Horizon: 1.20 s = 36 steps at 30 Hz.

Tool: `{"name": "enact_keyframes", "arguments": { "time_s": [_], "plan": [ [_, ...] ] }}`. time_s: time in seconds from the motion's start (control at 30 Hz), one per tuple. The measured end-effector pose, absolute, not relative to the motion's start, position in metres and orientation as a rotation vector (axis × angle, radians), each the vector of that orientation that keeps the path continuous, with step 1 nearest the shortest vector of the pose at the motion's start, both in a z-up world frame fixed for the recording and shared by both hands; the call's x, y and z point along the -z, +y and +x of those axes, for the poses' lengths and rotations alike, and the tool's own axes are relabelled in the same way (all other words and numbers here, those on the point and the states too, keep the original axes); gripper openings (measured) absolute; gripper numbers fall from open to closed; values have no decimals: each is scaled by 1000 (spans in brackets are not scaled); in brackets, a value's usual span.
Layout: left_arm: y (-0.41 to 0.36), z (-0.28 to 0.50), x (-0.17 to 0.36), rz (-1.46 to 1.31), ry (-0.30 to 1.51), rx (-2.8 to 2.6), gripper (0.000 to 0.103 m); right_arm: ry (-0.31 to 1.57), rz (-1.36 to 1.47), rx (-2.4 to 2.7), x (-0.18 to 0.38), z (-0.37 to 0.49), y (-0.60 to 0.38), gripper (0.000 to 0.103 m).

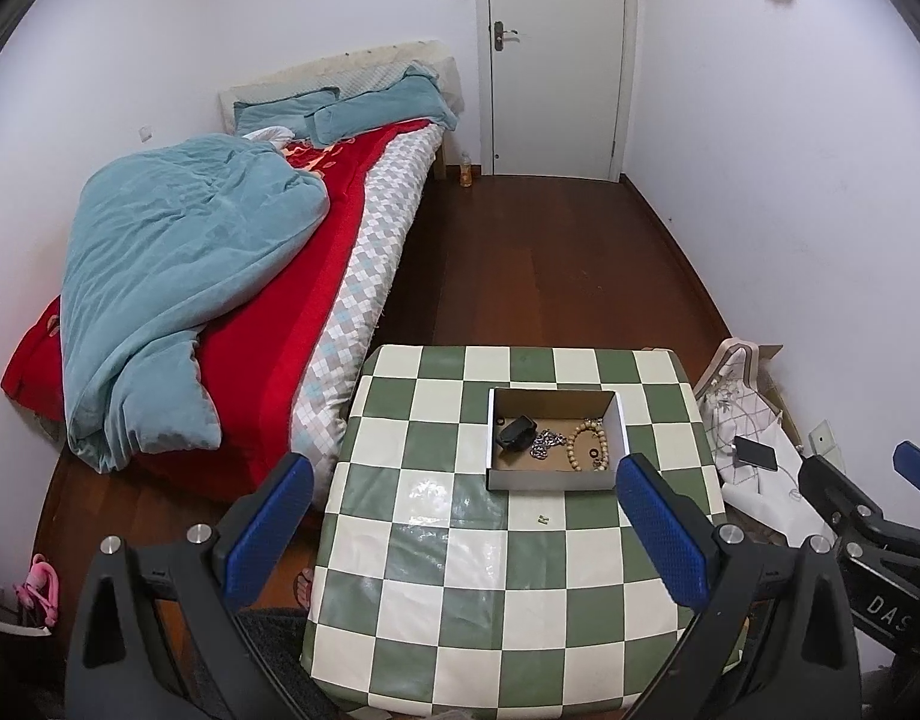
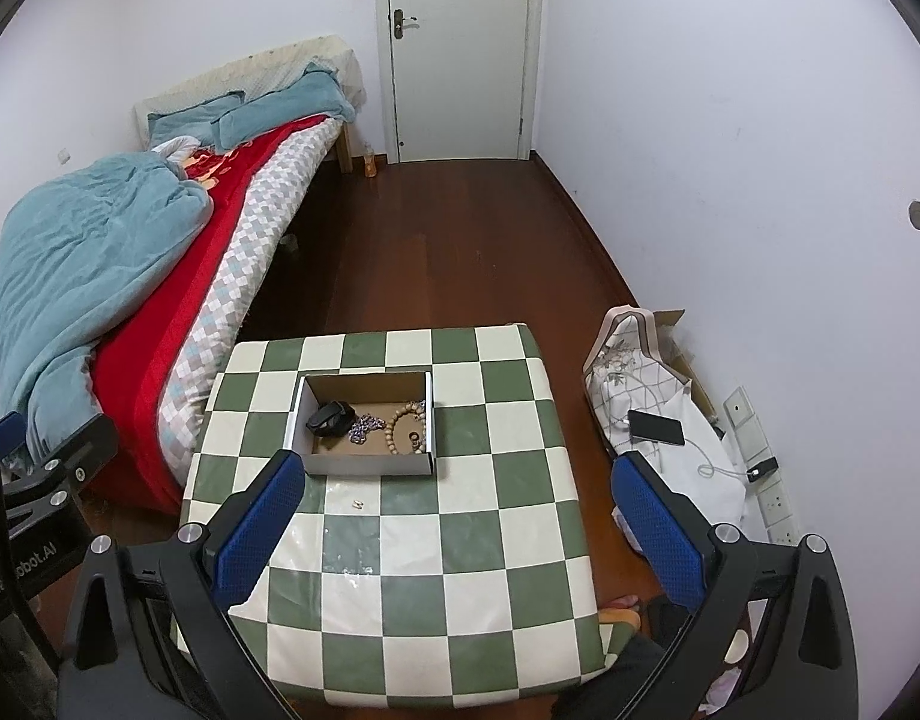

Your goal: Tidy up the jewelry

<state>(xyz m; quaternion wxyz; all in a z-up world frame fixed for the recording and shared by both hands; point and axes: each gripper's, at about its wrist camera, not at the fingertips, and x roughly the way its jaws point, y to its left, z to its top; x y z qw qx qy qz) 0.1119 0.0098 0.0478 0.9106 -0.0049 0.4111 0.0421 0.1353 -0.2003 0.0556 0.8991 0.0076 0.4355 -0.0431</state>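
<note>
A tiny earring (image 2: pixel 357 504) lay alone on the checkered table (image 1: pixel 520 600), just in front of the box (image 1: pixel 553 480). It was so small it could slip away. The box, near the far edge, held a bead bracelet (image 1: pixel 592 441), a chain (image 1: pixel 544 444) and a black clip (image 1: pixel 515 432). Left gripper (image 1: pixel 460 540) and right gripper (image 2: pixel 453 534) both hung wide open, holding nothing

You've got even, soft indoor light, no hard shadows. Glare patch on the glossy bench (image 1: pixel 435 498) cover. Heavy fisheye bending at the edges, black corners. Centre is sharp; walls look slightly washed out.
</note>
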Motion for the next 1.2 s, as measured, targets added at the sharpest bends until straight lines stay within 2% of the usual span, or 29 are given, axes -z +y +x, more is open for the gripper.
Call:
{"name": "enact_keyframes", "arguments": {
  "time_s": [1.2],
  "plan": [
    [13,104,-53,13,820,-112,103,904,2,60,-60,137,-189,103]
  ]
}}
